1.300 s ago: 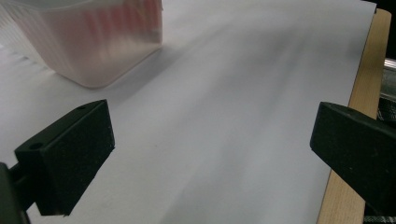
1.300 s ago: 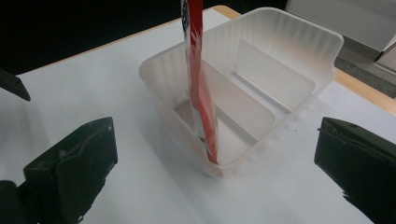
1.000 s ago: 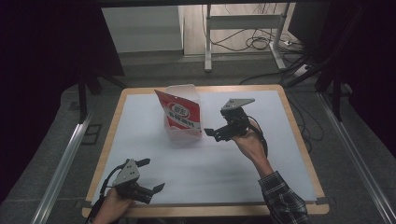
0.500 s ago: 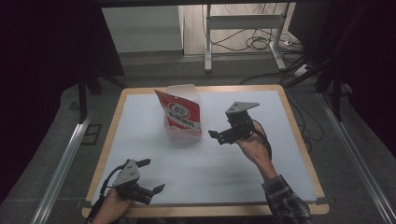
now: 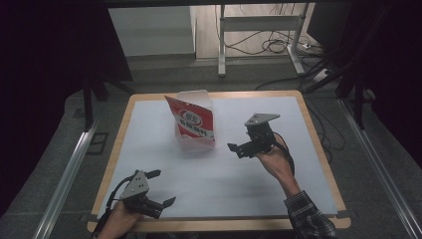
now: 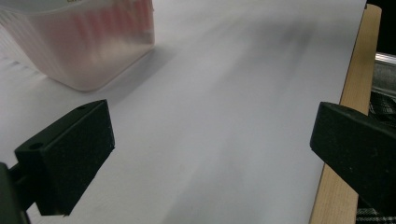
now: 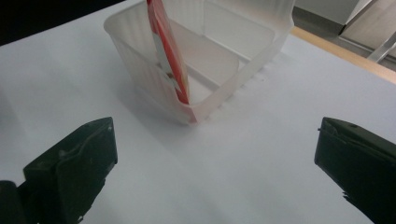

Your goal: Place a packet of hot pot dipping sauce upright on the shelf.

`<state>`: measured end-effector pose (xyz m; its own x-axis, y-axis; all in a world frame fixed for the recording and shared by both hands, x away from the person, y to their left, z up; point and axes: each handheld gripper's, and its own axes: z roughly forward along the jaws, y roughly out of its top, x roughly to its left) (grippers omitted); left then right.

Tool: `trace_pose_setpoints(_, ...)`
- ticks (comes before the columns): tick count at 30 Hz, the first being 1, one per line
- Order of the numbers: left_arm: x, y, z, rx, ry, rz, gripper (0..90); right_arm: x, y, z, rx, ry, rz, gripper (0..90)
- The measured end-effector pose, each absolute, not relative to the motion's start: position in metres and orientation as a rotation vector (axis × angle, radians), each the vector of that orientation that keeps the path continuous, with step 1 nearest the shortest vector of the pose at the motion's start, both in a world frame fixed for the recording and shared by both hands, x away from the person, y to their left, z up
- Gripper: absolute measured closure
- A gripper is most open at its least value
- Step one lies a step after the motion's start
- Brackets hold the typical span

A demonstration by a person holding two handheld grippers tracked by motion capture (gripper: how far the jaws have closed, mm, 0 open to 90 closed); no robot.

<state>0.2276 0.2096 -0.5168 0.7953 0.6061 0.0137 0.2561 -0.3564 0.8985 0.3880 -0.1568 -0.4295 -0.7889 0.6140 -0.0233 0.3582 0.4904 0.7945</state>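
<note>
Both grippers, left point(image 5: 158, 188) and right point(image 5: 240, 149), gape empty; a careless nudge could topple the light tub point(image 5: 195, 130) holding a packet point(image 5: 191, 121).

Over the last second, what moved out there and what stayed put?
The right gripper, jaws open and empty, drew back from the translucent tub toward the table's near-right side. The left gripper, also open, the tub and the red packet leaning in it stayed put.

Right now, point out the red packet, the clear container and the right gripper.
red packet point(image 5: 193, 122), high view, printed face.
clear container point(image 7: 140, 65), right gripper view, near wall.
right gripper point(image 5: 239, 149), high view, between its open jaw tips.
</note>
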Motion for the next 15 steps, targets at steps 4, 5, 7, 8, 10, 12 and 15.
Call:
trace_pose_setpoints(4, 0.228, 0.211, -0.517, 1.941, 0.650, 0.422, 0.0, 0.386, -0.160, -0.431, 0.825, 2.434, 1.178, 0.0)
trace_pose_setpoints(5, 0.228, 0.211, -0.517, 1.940, 0.651, 0.423, 0.0, 0.385, -0.161, -0.431, 0.825, 2.433, 1.185, 0.0)
trace_pose_setpoints(7, 0.228, 0.211, -0.517, 1.940, 0.650, 0.422, 0.0, 0.384, -0.164, -0.432, 0.830, 2.433, 1.186, 0.0)
trace_pose_setpoints(8, 0.228, 0.211, -0.517, 1.940, 0.650, 0.423, 0.0, 0.384, -0.165, -0.432, 0.836, 2.432, 1.189, 0.0)
trace_pose_setpoints(10, 0.228, 0.211, -0.517, 1.941, 0.648, 0.423, 0.0, 0.383, -0.167, -0.432, 0.840, 2.432, 1.193, 0.0)
trace_pose_setpoints(12, 0.228, 0.211, -0.517, 1.941, 0.646, 0.421, 0.0, 0.382, -0.169, -0.433, 0.844, 2.433, 1.196, 0.0)
trace_pose_setpoints(15, 0.228, 0.211, -0.517, 1.940, 0.648, 0.421, 0.0, 0.378, -0.173, -0.432, 0.841, 2.426, 1.201, 0.0)
